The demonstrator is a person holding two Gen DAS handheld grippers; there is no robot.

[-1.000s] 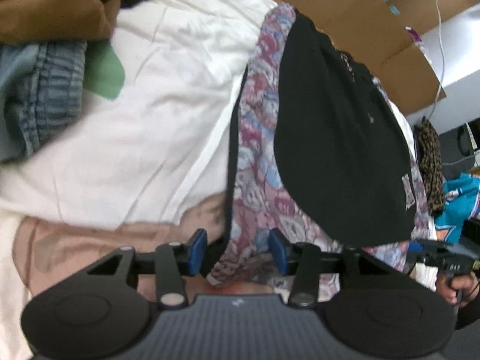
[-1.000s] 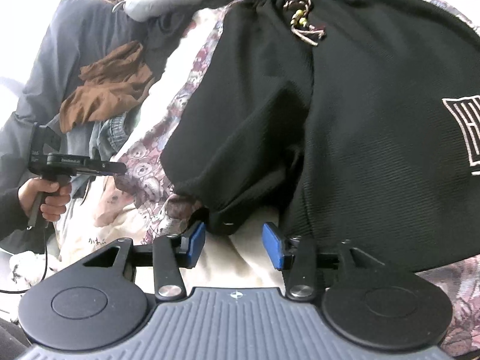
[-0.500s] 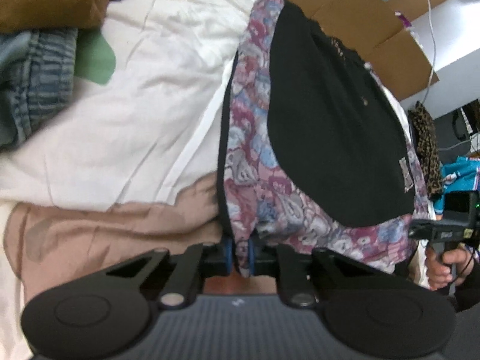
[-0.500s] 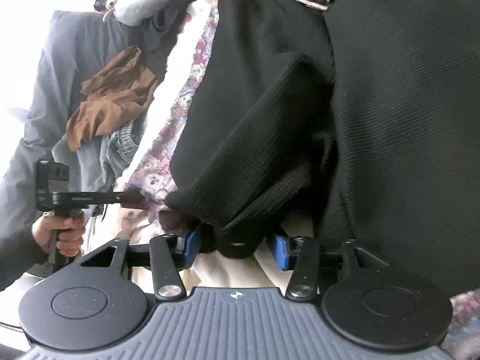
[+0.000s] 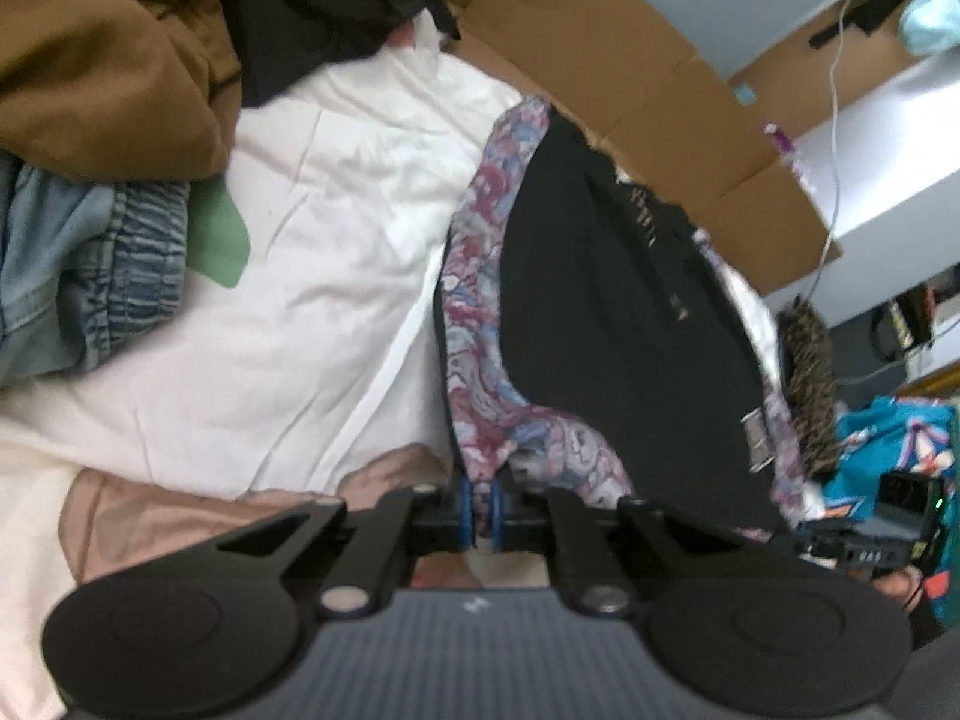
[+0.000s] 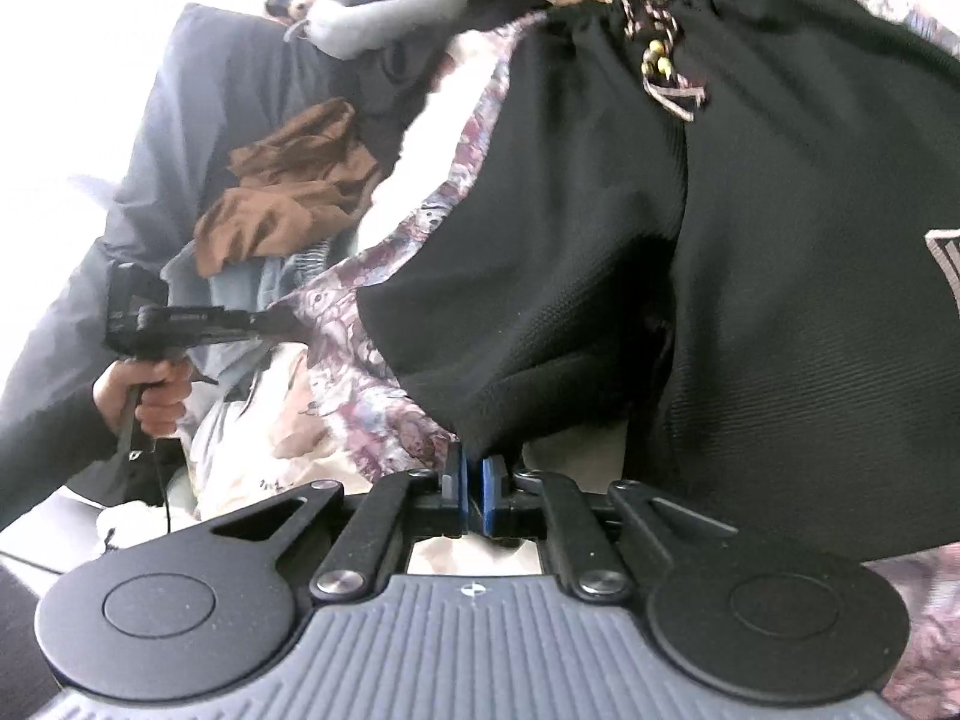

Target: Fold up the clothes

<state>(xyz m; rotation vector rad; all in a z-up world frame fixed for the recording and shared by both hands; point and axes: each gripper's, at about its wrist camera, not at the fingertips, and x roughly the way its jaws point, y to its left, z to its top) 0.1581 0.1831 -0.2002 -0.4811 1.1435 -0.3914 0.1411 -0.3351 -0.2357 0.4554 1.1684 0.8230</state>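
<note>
Black drawstring shorts lie on a pink-and-blue patterned garment spread over a white sheet. My right gripper has its jaws closing tight, the blue pads pressed on the near hem of a shorts leg, which is raised a little. My left gripper is shut on the near edge of the patterned garment, beside the black shorts. Each view shows the other gripper: the left gripper pinches patterned cloth at the left, and the right gripper sits at the lower right.
A brown garment, blue denim and dark clothes are piled at the left. The white sheet and a pink cloth lie in front. Cardboard boxes stand behind. Teal cloth and leopard-print cloth lie right.
Both grippers went from open to shut, the left first on the patterned edge, then the right on the black hem. Both have risen, lifting the cloth edges.
</note>
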